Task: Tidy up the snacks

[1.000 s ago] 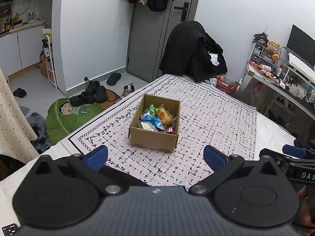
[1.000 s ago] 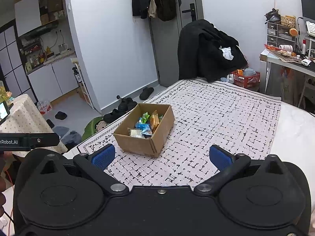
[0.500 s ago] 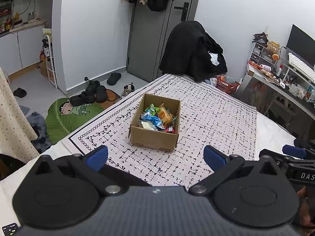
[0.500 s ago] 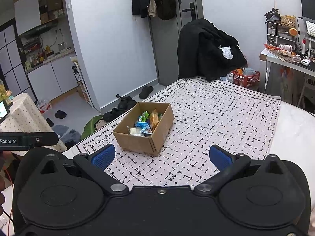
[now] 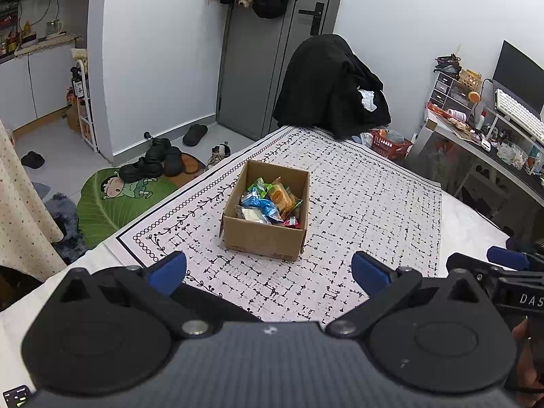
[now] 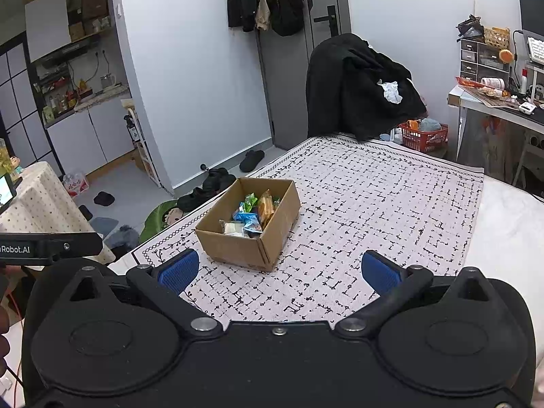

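An open cardboard box stands on the patterned tablecloth, and shows in the right wrist view too. It holds several snack packets, blue, green, orange and white, also seen in the right wrist view. My left gripper is open and empty, held above the near table edge in front of the box. My right gripper is open and empty, to the right of the box and short of it. The right gripper's blue tip shows at the left view's right edge.
A black coat drapes over a chair at the table's far end. A red basket sits on the floor behind. A cluttered desk stands at the right. Shoes and a green mat lie on the floor at the left.
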The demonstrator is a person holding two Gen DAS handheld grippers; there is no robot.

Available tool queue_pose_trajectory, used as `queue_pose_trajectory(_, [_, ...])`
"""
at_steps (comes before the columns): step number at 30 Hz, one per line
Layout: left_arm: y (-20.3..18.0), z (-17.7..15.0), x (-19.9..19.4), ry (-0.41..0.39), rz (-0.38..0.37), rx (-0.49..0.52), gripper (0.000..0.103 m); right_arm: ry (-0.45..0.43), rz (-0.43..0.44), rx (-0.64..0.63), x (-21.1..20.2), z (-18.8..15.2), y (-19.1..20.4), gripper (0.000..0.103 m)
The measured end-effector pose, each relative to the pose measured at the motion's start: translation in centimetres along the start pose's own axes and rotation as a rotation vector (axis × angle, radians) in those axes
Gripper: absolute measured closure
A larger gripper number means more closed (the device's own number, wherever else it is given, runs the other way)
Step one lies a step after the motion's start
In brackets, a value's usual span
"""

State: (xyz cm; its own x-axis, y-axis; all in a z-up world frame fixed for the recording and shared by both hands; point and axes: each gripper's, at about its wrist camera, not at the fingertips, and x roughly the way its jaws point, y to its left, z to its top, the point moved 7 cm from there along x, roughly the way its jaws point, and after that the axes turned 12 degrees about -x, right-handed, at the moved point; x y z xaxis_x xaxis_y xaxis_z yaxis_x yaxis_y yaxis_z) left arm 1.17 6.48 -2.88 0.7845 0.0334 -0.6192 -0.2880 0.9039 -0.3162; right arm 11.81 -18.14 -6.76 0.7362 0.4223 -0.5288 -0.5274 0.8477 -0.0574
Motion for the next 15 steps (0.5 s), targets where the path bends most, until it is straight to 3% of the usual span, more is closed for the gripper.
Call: queue_pose_trajectory(15, [0.34,0.06,0.01,0.004,0.006,-0.002,0.0,-0.014,0.002,0.032,0.09,-0.34,-0.7,0.0])
